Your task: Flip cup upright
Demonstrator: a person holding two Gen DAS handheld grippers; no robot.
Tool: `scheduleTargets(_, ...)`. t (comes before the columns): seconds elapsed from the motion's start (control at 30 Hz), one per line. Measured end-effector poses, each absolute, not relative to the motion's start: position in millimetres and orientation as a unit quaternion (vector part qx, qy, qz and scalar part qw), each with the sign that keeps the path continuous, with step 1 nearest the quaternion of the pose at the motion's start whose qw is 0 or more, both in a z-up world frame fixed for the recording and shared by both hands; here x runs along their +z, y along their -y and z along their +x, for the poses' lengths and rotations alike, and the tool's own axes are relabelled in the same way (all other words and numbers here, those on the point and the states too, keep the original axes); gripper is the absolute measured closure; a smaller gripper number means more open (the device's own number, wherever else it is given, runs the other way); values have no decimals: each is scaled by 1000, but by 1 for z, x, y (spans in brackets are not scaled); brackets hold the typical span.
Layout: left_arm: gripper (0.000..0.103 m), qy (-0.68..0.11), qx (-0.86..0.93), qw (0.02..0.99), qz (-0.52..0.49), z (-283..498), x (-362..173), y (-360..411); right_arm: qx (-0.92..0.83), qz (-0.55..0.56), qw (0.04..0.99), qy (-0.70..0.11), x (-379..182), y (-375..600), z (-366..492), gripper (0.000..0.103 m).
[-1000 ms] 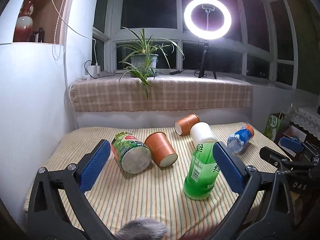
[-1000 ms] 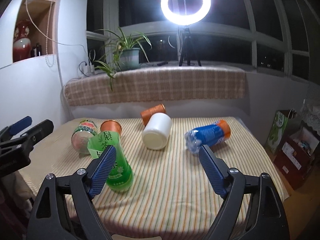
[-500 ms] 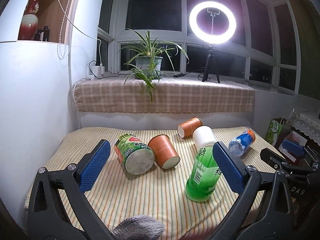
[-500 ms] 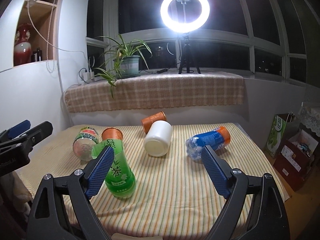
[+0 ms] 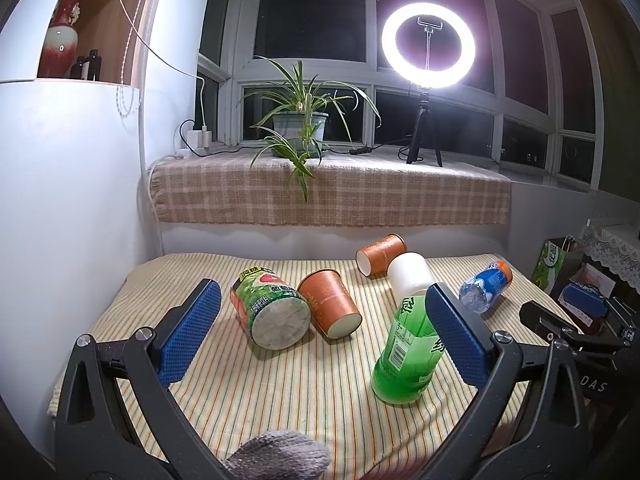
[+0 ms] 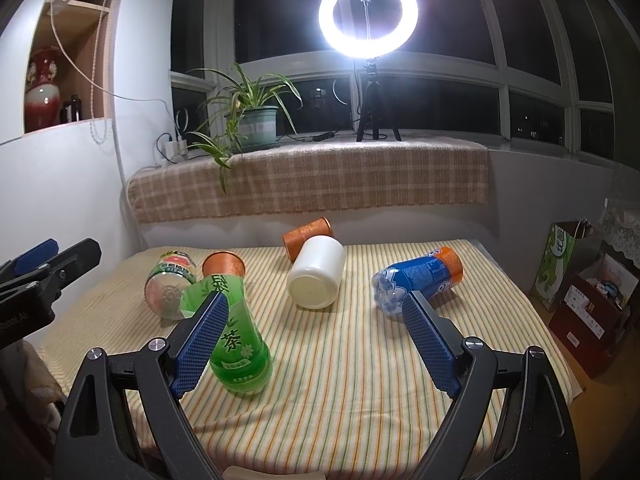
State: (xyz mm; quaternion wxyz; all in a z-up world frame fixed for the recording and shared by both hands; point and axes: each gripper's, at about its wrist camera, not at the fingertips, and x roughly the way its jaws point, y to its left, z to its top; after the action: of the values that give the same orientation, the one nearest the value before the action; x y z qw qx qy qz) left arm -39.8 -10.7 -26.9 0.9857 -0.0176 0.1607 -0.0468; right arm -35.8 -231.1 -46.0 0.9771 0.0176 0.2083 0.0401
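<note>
Paper cup (image 5: pixel 330 304), lying tipped at twelve o'clock between the gaping, empty left tongs (image 5: pixel 320 332), is being approached; right tongs (image 6: pixel 316 340) likewise gape, so closing on its wall is called for.

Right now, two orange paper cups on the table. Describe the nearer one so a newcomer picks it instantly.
Start at the striped table below the window ledge with the ring light. Near its left-middle lies a green-labelled can on its side; the nearer cup lies right beside it, on its right. Unlike the far cup by the white jar, its white open mouth faces the camera.
</note>
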Motion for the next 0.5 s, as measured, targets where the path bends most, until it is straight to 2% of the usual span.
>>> scheduleTargets(0.5,0,-162,-44,986,-16,-37,-28,8,47,19,974,-221,-52,229,-30,14)
